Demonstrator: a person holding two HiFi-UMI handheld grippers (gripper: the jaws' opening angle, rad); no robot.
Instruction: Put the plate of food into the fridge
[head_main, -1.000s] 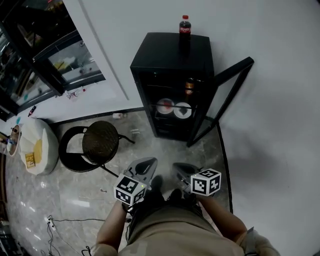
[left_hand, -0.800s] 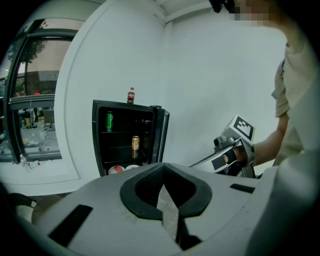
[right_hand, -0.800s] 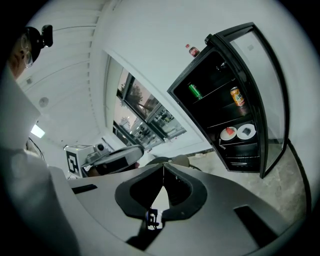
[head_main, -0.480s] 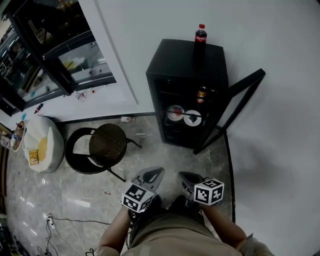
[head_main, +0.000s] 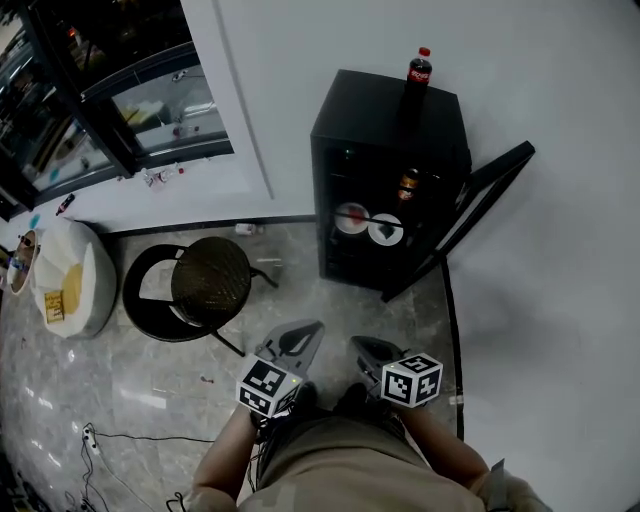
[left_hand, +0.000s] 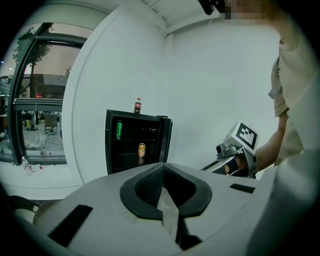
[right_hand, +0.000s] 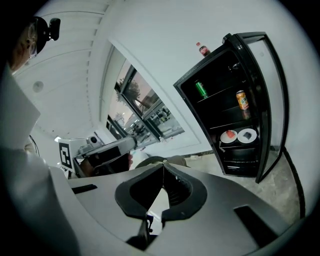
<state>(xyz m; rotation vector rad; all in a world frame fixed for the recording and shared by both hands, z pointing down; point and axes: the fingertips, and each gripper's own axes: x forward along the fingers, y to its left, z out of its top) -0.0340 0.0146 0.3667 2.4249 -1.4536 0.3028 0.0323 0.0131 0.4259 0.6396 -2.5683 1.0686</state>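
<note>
Plate of food (head_main: 351, 217) rests beside a second plate (head_main: 385, 229) on a shelf of the open fridge (head_main: 388, 120), upper right. Left gripper (head_main: 303, 333) and right gripper (head_main: 362, 346) hang low, jaws closed on nothing, probably because the placing is done.

white wall (head_main: 560, 150), grey marble floor (head_main: 150, 380), round black stool (head_main: 205, 285), dark-framed window (head_main: 90, 110)

The fridge (head_main: 390, 110) stands against the wall, its door (head_main: 480, 205) swung open to the right. A cola bottle (head_main: 419, 68) stands on top. Inside, a can (head_main: 407, 185) sits on the shelf above two plates (head_main: 351, 217) lying side by side. A stool (head_main: 210, 282) stands left of the fridge, with a sack (head_main: 62, 285) farther left. The left gripper (head_main: 305, 332) and right gripper (head_main: 362, 345) are side by side, well in front of the fridge.
</note>
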